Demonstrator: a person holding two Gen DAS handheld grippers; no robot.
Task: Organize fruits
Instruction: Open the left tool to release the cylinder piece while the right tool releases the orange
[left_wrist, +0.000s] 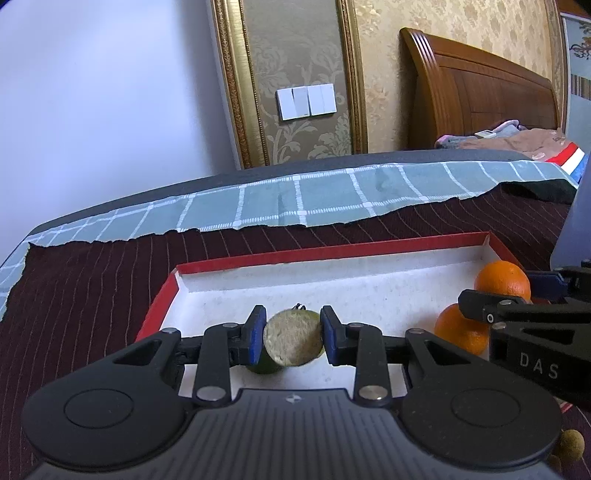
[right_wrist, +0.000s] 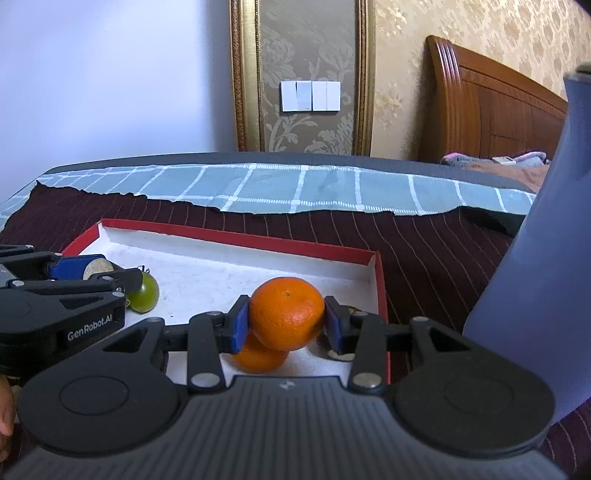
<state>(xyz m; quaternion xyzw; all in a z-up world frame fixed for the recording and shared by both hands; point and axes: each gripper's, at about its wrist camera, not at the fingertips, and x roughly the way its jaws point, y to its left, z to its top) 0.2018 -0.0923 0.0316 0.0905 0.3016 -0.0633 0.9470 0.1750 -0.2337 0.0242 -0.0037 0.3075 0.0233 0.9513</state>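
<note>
- Left gripper (left_wrist: 293, 338): fingers clamped on a tan fruit (left_wrist: 293, 338), over the red tray (left_wrist: 332, 254), left side.
- Right gripper (right_wrist: 286, 319): fingers gripping an orange (right_wrist: 286, 312), directly above a second orange (right_wrist: 256, 356) on the tray's right side.

The tray's (right_wrist: 236, 236) far half lies open. A second orange (right_wrist: 258, 356) and a green fruit (right_wrist: 146, 293) crowd its near floor; a blue jug (right_wrist: 535, 277) blocks the right.

The left hand-held gripper (right_wrist: 110, 275) reads "GenRobot.AI"; the right hand-held gripper (left_wrist: 517, 291) shows "DAS" (cut off).
</note>
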